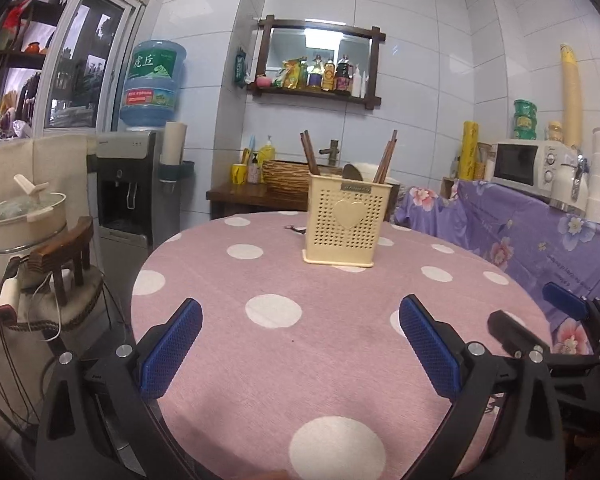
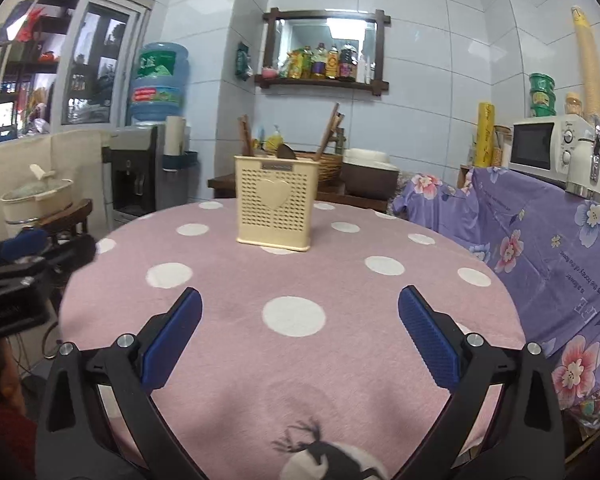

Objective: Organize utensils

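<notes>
A cream perforated utensil holder [image 1: 346, 222] with a heart on its front stands upright at the far side of a round table with a pink polka-dot cloth [image 1: 300, 360]. Brown chopsticks [image 1: 386, 156] and a dark spoon [image 1: 352, 171] stick out of it. My left gripper [image 1: 300, 316] is open and empty, well short of the holder. In the right wrist view the holder [image 2: 278, 204] stands ahead, left of centre, on the cloth [image 2: 300, 360], with chopsticks [image 2: 328, 130] in it. My right gripper [image 2: 300, 304] is open and empty. Each gripper shows at the edge of the other's view.
A purple flowered cloth [image 2: 540, 240] covers a counter at the right with a microwave [image 2: 540, 146] on it. A wooden side table with a wicker basket [image 1: 286, 176] stands behind. A water dispenser [image 1: 128, 184] and a chair with a pot [image 1: 24, 216] are at the left.
</notes>
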Available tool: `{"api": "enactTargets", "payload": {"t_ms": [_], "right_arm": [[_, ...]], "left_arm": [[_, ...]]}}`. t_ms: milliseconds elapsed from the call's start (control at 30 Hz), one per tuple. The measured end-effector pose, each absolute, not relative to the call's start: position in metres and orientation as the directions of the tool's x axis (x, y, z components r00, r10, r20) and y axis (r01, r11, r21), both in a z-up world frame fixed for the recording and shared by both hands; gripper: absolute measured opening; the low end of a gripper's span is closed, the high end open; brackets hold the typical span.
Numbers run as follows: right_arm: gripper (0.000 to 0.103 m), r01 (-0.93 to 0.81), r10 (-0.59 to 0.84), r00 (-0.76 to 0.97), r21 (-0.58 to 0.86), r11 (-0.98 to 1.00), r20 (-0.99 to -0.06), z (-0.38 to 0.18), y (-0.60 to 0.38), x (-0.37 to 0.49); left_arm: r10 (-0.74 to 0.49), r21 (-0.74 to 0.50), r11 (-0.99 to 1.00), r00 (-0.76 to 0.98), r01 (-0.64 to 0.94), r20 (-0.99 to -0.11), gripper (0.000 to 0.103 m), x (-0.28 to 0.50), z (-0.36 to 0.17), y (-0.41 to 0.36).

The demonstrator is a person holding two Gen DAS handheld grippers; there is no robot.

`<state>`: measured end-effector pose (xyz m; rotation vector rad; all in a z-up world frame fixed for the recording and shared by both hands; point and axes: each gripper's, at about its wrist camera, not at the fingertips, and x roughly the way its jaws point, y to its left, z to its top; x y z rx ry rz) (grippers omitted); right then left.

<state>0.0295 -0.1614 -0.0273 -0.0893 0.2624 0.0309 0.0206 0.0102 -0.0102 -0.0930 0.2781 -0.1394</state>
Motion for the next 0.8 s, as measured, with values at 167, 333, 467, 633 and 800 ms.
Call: {"api": "enactTargets", "payload": {"t_ms": [167,333,467,633,800], "right_arm": [[0.097,-0.083,0.056,0.975,-0.118,0.989,-0.216,-0.023,-0.145,0.009],[0.097,-0.073,0.051,0.975,-0.097,0.993,-0.218,-0.021,-0.150,0.006],[0.097,-0.073,0.052,0.973,-0.086,0.994,-0.224,-0.022,-0.153,0.006],[0.097,-0.068,0.048,0.974,-0.082,0.994,-0.223,-0.022,-0.153,0.007],[0.097,-0.067,0.048,0.974,-0.083,0.994,-0.221,-0.022,-0.154,0.007]], "left_arm": [[-0.147,-0.093,0.987,0.965,0.129,-0.217,0.098,0.006,-0.009,0.008],[-0.136,-0.099,0.988,0.967,0.117,-0.214,0.098,0.003,-0.009,0.007],[-0.123,-0.085,0.990,0.973,0.108,-0.195,0.098,0.000,-0.007,0.005],[-0.129,-0.103,0.988,0.974,0.111,-0.188,0.098,-0.001,-0.006,0.006],[-0.128,-0.090,0.990,0.974,0.112,-0.186,0.098,-0.002,-0.007,0.004]]}}
